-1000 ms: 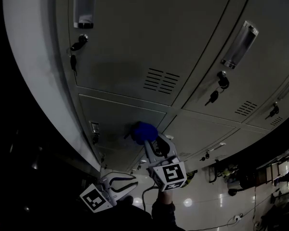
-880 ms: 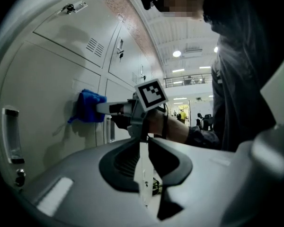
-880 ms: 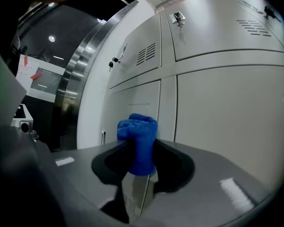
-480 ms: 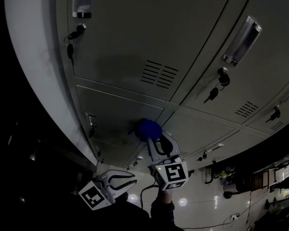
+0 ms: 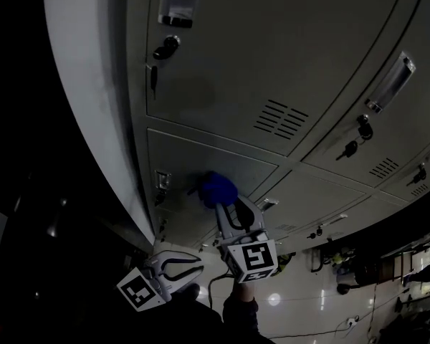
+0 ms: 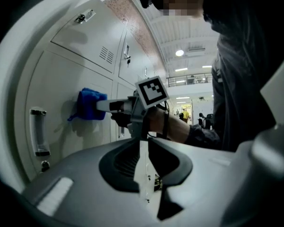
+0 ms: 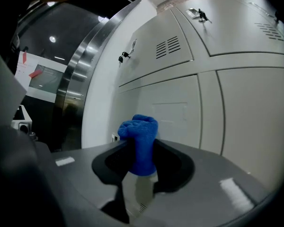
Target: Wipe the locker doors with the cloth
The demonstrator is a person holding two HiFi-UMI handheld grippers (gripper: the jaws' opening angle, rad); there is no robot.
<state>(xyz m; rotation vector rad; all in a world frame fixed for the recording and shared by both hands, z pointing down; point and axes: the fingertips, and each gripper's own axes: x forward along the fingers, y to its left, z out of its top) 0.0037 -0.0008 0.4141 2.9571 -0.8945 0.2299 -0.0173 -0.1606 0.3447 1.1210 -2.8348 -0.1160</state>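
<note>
At the bottom of the head view, your left gripper sits low, jaws pressed together on nothing. Just beyond it, your right gripper is clamped on the blue cloth. The cloth's bunched end lies against the lower locker door, near its handle. Farther up is the vented upper door, with a key hanging at its lock.

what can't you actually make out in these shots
- Head view: the patch of door behind the cloth is hidden by the cloth itself.
- Head view: the top locker's handle is cut off by the upper edge.
- Head view: any dirt or smears on the locker doors are lost in the dark picture.
- Head view: the floor clutter at lower right is too small and dim to name.
</note>
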